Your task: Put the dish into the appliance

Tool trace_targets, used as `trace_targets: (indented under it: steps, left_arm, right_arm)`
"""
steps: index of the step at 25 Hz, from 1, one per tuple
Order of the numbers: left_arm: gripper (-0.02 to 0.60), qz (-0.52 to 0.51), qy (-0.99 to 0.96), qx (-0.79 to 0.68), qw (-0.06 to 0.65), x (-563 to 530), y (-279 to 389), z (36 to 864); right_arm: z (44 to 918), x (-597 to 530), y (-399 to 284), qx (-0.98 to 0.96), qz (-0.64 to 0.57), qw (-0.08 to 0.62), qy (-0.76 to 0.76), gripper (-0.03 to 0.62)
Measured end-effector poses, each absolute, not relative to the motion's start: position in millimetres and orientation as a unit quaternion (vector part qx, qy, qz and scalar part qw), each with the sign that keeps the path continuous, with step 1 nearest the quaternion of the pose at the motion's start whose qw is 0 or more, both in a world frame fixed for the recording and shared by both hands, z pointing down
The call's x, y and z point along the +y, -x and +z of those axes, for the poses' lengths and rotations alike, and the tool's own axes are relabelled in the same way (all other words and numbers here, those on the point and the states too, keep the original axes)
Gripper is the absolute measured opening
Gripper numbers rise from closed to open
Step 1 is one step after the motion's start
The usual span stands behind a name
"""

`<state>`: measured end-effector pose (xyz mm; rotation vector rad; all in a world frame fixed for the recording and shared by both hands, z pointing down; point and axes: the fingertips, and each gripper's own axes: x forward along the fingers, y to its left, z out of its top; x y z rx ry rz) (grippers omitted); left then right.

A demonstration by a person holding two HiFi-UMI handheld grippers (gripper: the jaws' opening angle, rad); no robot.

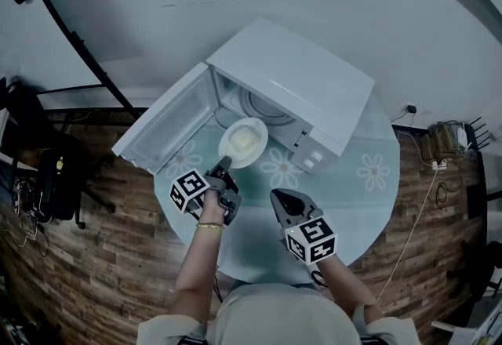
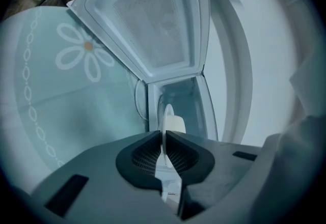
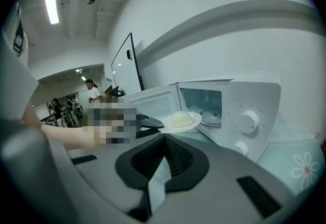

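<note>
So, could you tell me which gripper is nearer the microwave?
Left. The left gripper holds the plate at the open microwave; the right gripper is farther back over the table.

A daisy-print cloth (image 1: pixel 375 172) covers the round desk (image 1: pixel 361 219) on a wood-plank floor (image 1: pixel 102 265); a black chair (image 1: pixel 55 179) stands left, people (image 3: pixel 92 90) gather in the distance.

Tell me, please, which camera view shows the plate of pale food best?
The right gripper view: the plate shows side-on with the pale food atop, before the open microwave. The head view shows it from above, smaller. The left gripper view shows it edge-on, gripped in the left tongs.
</note>
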<state>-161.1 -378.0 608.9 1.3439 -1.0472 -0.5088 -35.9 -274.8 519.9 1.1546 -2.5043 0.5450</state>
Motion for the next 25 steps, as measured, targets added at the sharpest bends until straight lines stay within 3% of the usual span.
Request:
trace_targets:
  steps: [25]
  left_arm:
    - [0.038,-0.219,-0.567,-0.453,0.652,-479.5,129.2,655.3]
  right_arm:
    - [548.0,-311.3,22.4,-0.872,0.221,0.171,-0.401,0.006]
